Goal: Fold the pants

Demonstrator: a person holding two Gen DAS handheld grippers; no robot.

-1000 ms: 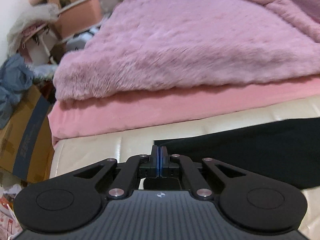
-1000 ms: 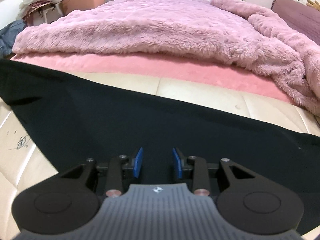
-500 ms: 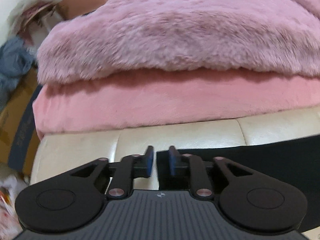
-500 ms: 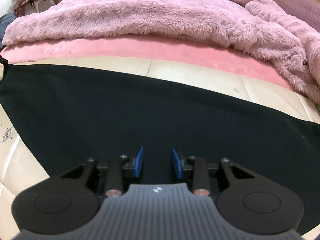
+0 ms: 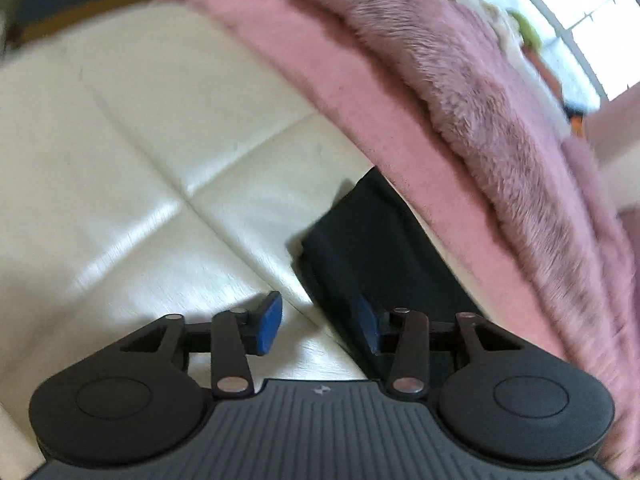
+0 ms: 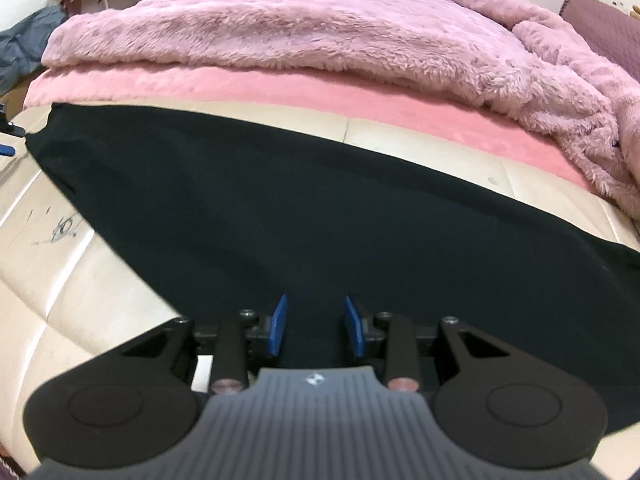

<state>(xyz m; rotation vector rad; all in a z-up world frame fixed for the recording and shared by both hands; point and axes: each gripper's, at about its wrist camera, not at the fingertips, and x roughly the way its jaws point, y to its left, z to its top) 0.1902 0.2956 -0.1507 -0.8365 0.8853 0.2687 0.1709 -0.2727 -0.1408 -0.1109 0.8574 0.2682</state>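
Right wrist view showed black pants [image 6: 320, 208] spread flat on the cream mattress [image 6: 80, 280]; the right gripper [image 6: 314, 326] and left gripper [image 5: 318, 324] hovered, jaws spread, empty. Gripping an edge likely came next.

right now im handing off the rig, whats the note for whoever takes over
Left gripper: open, holding nothing, hovering at the end edge of the black pants, one pad over the fabric and one over the cream cushion.
Right gripper: open, empty, over the middle of the pants.
Pants: spread flat in a long strip across the cushion, beside the pink sheet and fluffy blanket.
Done: laid out and smoothed.
Left: no fold across the length shows yet; probably grip the end and bring it over.
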